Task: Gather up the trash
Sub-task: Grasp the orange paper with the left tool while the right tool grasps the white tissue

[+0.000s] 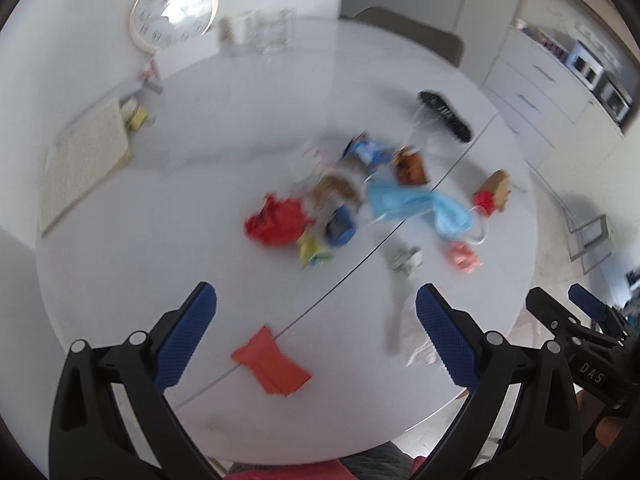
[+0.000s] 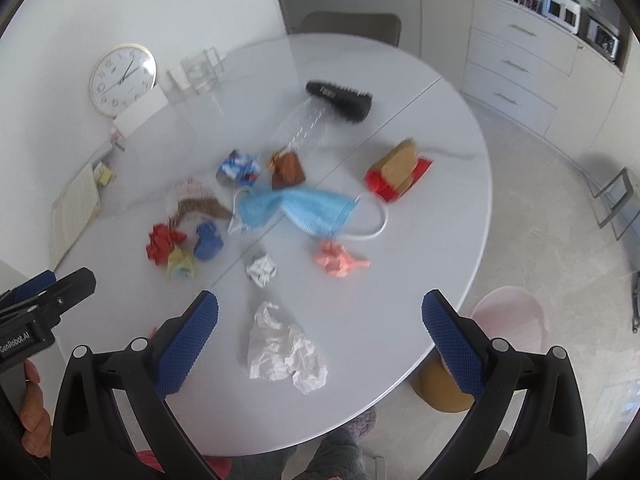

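left gripper [image 1: 316, 340]: jaws spread wide, nothing between them, hovering over the near edge of the round white table [image 1: 224, 128].
right gripper [image 2: 320, 344]: jaws likewise wide apart and empty, above the table's near edge.
orange packet [image 1: 270, 362]: lower centre of the left wrist view, lying flat between the left gripper's fingers, on the table seam.
crumpled white paper [image 2: 282, 350]: lower centre of the right wrist view, between the right gripper's fingers.
blue face mask [image 2: 304, 208]: centre of the right wrist view, across the seam.
red and brown carton [image 2: 398, 170]: right of the mask.
pink scrap [image 2: 338, 260]: below the mask.
red wad [image 2: 162, 240], yellow wad [image 2: 182, 264], blue wad [image 2: 208, 240]: clustered at left centre.
black brush [image 2: 340, 100]: upper centre, against a clear plastic wrapper [image 2: 304, 128].
wall clock [image 2: 122, 78]: upper left.
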Available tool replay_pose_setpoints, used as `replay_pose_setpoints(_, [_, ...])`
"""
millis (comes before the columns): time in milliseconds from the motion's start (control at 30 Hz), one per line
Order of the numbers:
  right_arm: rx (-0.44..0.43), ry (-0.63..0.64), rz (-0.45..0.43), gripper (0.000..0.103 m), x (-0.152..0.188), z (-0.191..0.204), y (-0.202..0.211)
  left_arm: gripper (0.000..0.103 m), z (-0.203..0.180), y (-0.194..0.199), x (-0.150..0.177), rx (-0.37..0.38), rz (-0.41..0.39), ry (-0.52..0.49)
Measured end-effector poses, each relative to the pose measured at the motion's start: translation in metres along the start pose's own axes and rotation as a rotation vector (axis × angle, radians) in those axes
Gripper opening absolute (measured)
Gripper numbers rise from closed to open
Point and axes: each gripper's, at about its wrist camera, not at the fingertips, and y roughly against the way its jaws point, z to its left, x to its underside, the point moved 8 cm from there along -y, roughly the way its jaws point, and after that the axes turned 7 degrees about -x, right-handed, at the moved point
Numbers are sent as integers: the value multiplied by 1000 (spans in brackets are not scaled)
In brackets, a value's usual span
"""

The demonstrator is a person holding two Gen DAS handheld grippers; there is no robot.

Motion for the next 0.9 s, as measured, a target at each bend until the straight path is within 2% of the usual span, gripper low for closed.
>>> replay_pose_setpoints(267, [-73,141,105,101,44,3,-53,96,38,-52,73,-24,129,60])
replay_pose_setpoints(433, [-83,135,118,101,47,-1,-68,95,44,-82,94,-57,213,229])
replay_pose_setpoints(500, [-76,169,119,101,45,-1,-73,90,41,-95,95,-86,225,271])
replay_pose_setpoints(600, [-56,226,117,101,44,0,-78,75,32,-110,95,-100,253,274])
replay_pose_setpoints(667, [-58,251,119,99,45,1,-79,56,29,-119,97,-110,273,275])
replay_pose_setpoints(767, [-64,263,134,90,48,1,-82,39,31,-122,97,-128,259,295])
replay_pose_setpoints(900, [-98,264,158,77,54,8,-89,34,34,-122,97,-114,261,283])
